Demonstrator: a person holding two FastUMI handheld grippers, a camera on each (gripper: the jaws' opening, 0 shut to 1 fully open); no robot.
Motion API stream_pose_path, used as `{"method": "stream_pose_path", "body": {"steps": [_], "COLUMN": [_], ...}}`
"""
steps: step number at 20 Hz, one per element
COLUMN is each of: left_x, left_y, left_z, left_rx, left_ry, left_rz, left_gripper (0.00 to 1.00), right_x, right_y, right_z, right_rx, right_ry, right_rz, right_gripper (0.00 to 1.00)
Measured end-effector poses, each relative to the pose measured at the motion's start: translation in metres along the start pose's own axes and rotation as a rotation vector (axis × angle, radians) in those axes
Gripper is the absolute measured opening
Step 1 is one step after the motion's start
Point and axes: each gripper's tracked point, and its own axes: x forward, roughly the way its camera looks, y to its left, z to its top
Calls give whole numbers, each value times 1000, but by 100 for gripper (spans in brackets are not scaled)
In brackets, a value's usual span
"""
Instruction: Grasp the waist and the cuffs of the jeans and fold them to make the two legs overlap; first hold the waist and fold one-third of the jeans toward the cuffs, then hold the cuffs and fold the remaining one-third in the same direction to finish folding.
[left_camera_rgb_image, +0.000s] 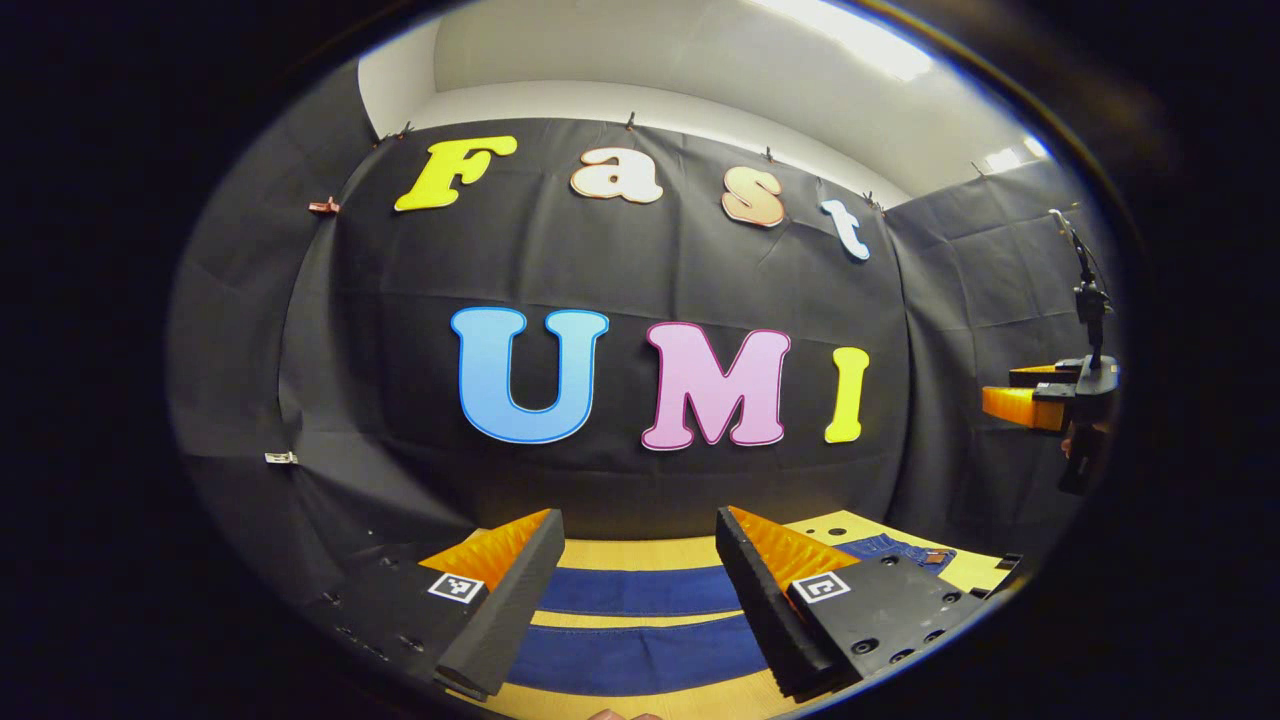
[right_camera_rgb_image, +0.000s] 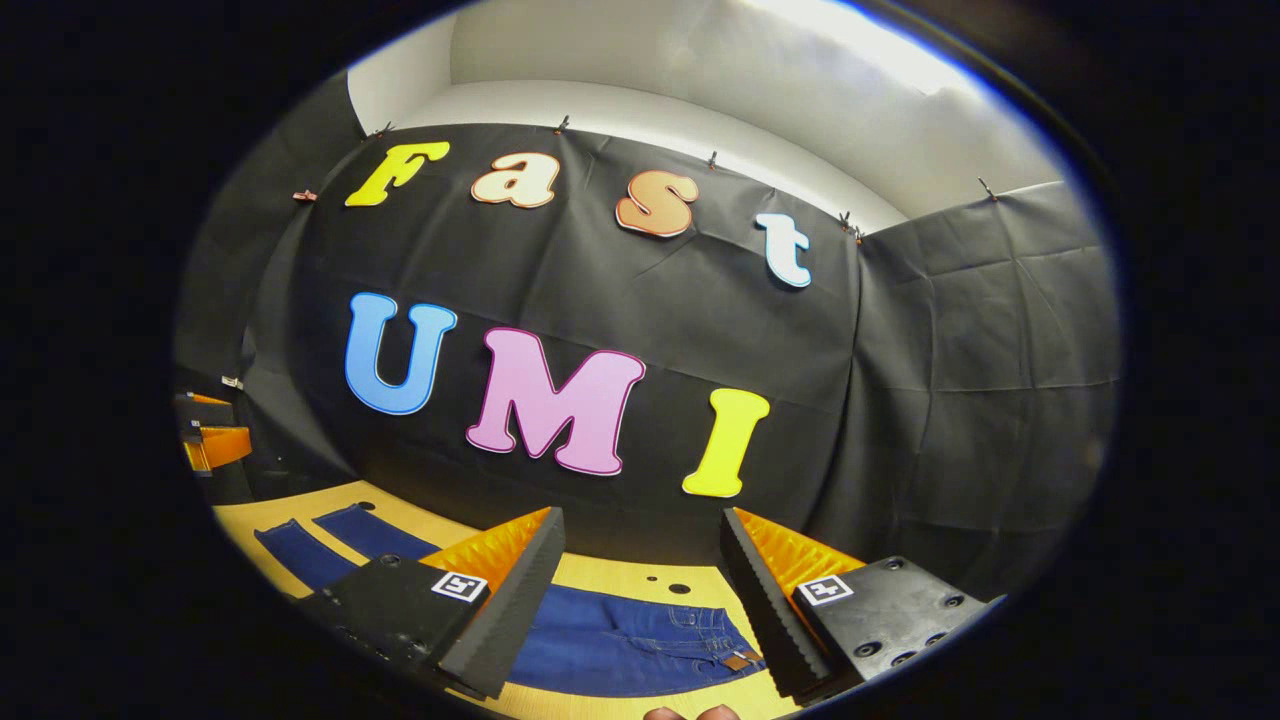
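Note:
Blue jeans lie flat on a wooden table. In the left gripper view both legs (left_camera_rgb_image: 640, 625) run side by side across the table under my left gripper (left_camera_rgb_image: 635, 600), which hangs above them open and holds nothing. The waist (left_camera_rgb_image: 890, 548) shows at the right. In the right gripper view the waist with its small brown patch (right_camera_rgb_image: 640, 635) lies below my right gripper (right_camera_rgb_image: 640, 600), which is open and empty above it, and the legs (right_camera_rgb_image: 330, 545) stretch away to the left. The other gripper (left_camera_rgb_image: 1045, 400) hangs in the air at the right edge of the left gripper view.
The wooden table (right_camera_rgb_image: 640, 575) has small holes near its far edge. Black cloth walls close the booth at the back and on the right. A thin black stand (left_camera_rgb_image: 1088, 290) rises at the far right of the left gripper view.

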Motion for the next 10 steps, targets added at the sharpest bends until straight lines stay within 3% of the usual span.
{"method": "stream_pose_path", "body": {"steps": [3,6,8,10], "left_x": [2,5,8,12], "left_y": [3,14,23,22], "left_z": [-1,2,1,-8], "left_rx": [7,104,177,189], "left_ry": [5,12,18,25], "left_rz": [-4,-22,-58,-157], "left_gripper": [96,94,96,95], "right_x": [9,22,31,38], "right_y": [-4,-7,-2,8], "right_z": [2,9,11,12], "right_rx": [-34,-140,-212,-233], "right_ry": [-4,-30,-38,-31], "right_rz": [11,42,92,170], "right_gripper": [97,96,96,96]}}
